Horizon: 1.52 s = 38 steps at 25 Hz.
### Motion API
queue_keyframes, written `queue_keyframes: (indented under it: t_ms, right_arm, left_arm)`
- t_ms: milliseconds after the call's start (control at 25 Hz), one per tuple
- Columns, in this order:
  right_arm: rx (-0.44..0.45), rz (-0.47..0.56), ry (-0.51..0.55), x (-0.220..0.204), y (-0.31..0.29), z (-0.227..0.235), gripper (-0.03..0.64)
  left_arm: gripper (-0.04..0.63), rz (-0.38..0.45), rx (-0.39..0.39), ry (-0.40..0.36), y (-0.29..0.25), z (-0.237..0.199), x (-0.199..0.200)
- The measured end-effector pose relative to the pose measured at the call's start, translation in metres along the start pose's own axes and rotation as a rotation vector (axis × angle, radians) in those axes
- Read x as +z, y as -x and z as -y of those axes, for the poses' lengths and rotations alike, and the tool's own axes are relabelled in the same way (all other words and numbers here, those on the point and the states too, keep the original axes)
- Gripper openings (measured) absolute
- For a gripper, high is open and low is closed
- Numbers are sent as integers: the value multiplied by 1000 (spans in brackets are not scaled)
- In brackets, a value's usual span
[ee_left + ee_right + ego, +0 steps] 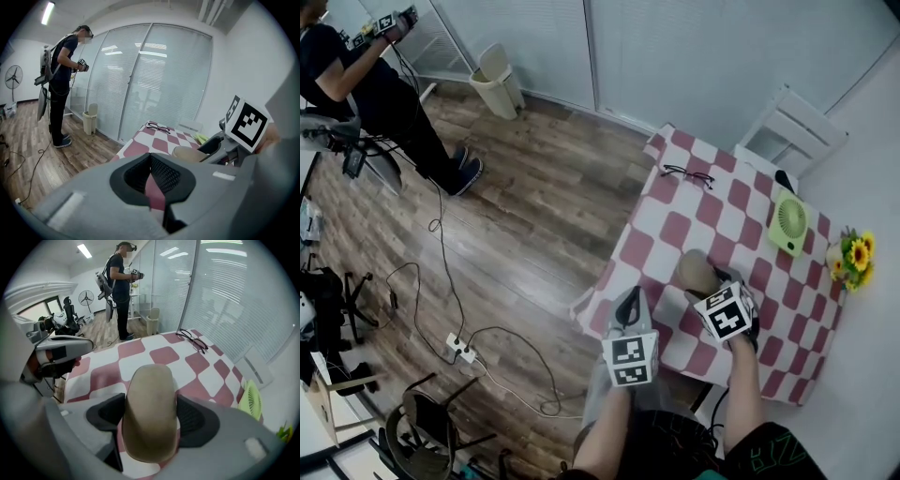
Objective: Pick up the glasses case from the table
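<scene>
The tan oval glasses case (696, 270) lies on the red-and-white checked table (667, 231) near its front edge. My right gripper (707, 285) points steeply down over the case. In the right gripper view the case (151, 408) fills the space between the two black pads (108, 413), and the jaws stand wide around it. My left gripper (628, 303) hovers at the table's front left edge, apart from the case. Its pads (164, 176) are almost together, with only a thin slit and nothing in it. The case (190, 153) also shows in the left gripper view.
Black glasses (687, 174) lie at the table's far left. A green fan (788, 223) and sunflowers (853, 258) sit at the right. A white chair (792, 131) stands behind. On the wood floor are cables, a power strip (459, 349), a bin (497, 80) and a person (384, 89).
</scene>
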State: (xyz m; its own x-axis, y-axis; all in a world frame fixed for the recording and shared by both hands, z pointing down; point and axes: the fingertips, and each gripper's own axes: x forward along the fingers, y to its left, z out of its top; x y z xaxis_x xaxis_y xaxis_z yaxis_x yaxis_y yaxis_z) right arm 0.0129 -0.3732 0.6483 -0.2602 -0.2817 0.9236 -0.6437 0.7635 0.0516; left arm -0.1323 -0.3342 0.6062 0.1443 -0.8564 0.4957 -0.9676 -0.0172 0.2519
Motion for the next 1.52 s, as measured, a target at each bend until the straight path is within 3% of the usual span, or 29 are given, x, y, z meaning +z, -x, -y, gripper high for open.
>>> queue_keyframes:
  t_ms: [440, 680, 1280, 1520]
  right_arm:
    - [-49, 228, -96, 1, 41, -8, 347]
    - [-52, 409, -152, 8, 78, -23, 345]
    - [-116, 833, -224, 0, 209, -12, 344]
    - [-116, 1011, -278, -5, 263, -1, 344]
  left_arm:
    - [11, 60, -7, -51, 35, 20, 6]
    - [11, 114, 23, -28, 62, 26, 14]
    - [11, 325, 20, -67, 128, 78, 67]
    - [11, 426, -4, -131, 156, 102, 106]
